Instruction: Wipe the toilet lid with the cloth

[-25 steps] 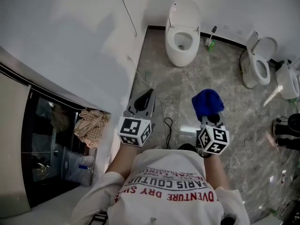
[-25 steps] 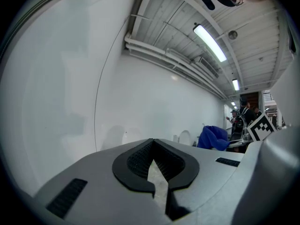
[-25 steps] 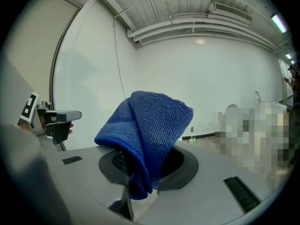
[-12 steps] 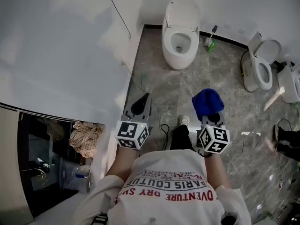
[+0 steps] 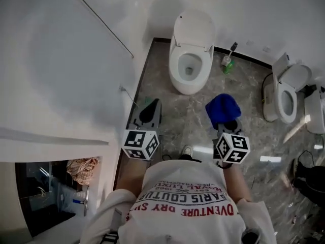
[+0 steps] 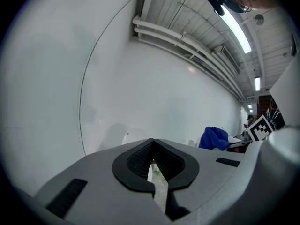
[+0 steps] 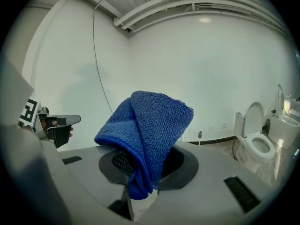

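Observation:
A white toilet stands against the far wall with its lid raised and the bowl open. In the head view my right gripper is shut on a folded blue cloth, held above the floor to the right of the bowl. The cloth bulges out over the jaws in the right gripper view. Level with it on the left, my left gripper is shut, with nothing between its fingers. Both grippers are short of the toilet.
A second toilet with its lid up stands at the right, also seen in the right gripper view. A green toilet brush stands by the far wall. A white wall runs along the left. The floor is grey marble.
The person has walked towards the toilet, which now sits nearer and larger in the head view. The dark cabinet at left has slid back. Both grippers keep their hold and pose.

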Motion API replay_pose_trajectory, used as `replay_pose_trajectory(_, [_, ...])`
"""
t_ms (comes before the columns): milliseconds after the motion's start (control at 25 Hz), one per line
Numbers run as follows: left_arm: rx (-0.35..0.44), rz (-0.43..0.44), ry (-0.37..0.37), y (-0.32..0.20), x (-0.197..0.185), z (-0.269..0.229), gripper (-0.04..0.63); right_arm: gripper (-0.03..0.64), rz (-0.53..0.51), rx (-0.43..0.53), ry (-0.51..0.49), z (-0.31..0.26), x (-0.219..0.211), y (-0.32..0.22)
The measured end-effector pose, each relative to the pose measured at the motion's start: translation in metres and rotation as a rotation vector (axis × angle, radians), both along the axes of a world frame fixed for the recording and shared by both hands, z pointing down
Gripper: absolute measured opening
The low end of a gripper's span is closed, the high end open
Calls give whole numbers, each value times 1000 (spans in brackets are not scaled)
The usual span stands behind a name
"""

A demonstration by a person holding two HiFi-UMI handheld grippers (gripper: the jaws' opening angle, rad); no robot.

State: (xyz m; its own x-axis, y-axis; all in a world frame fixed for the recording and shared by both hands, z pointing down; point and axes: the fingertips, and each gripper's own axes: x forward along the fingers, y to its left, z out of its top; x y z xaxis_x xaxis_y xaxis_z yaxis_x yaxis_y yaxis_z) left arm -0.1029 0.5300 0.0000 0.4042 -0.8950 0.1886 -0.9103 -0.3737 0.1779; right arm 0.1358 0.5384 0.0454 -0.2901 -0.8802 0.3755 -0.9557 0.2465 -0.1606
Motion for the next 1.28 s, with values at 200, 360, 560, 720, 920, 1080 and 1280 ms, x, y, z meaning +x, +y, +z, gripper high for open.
replay_pose_trajectory(200, [-30,-35,9,-68,28,4,6,87,-11,-12,-14,6,36,-74])
replay_pose_trajectory(360, [-60,-38,-9,-106,36,18,6,87,-2,-40,-27,19,47,-115])
replay_pose_trajectory(560, [-77,-18,-17,-170,36,39,6,87,-6,-51,-11,37,46,-169])
replay_pose_trajectory(720, [-85,5,-1,-245,31,54,6,87,26,-67,12,54,46,-228])
replay_pose_trajectory(920, [-93,56,9,-355,15,63,6,87,93,-82,23,61,27,-321])
replay_pose_trajectory(1080, [-116,115,15,-443,2,72,6,87,149,-103,27,67,7,-403])
replay_pose_trajectory(1280, [-133,181,19,-543,-11,84,6,87,176,-138,45,76,-20,-493])
